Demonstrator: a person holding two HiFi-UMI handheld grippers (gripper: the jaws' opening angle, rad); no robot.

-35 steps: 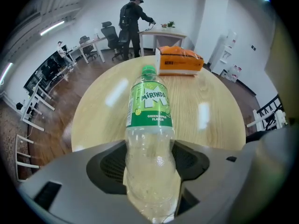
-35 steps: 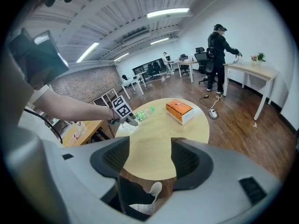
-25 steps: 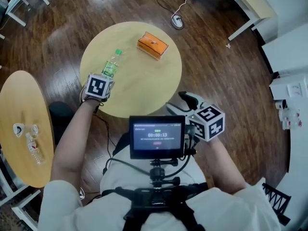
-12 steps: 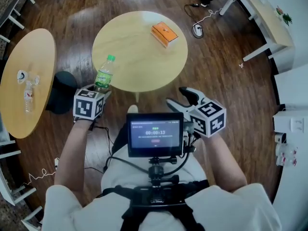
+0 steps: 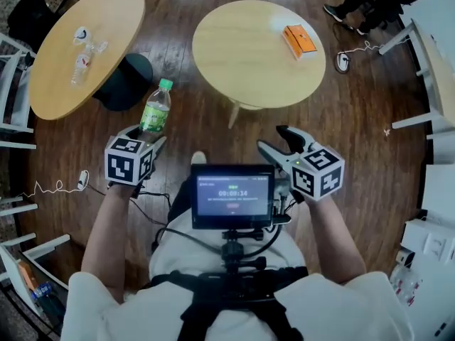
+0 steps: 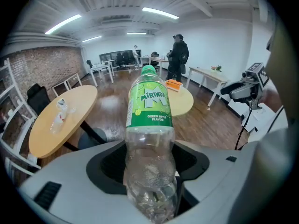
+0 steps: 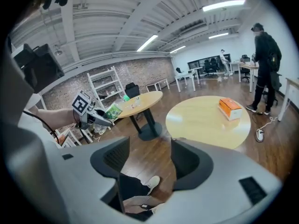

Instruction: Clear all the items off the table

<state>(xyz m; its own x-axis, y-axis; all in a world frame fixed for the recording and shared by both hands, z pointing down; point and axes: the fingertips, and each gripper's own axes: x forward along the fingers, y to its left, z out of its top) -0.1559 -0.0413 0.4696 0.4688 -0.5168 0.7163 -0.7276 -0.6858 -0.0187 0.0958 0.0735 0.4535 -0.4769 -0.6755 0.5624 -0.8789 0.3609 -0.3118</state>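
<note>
Since my left gripper [image 5: 146, 138] carried the clamped green-labelled clear plastic bottle [image 5: 155, 112] off the round wooden surface [image 5: 242, 55], only the orange box [image 5: 299, 40] seems left there; right gripper [image 5: 281, 142] gapes empty.

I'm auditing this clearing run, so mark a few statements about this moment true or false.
1. The left gripper is shut on the clear plastic bottle with a green label. True.
2. The right gripper holds the orange rectangular box. False: its jaws stand apart, empty; the box lies on the round pale wooden table.
3. The bottle hangs over the wooden floor, off that table. True.
4. The bottle has no cap. False: a green cap is on it.
</note>
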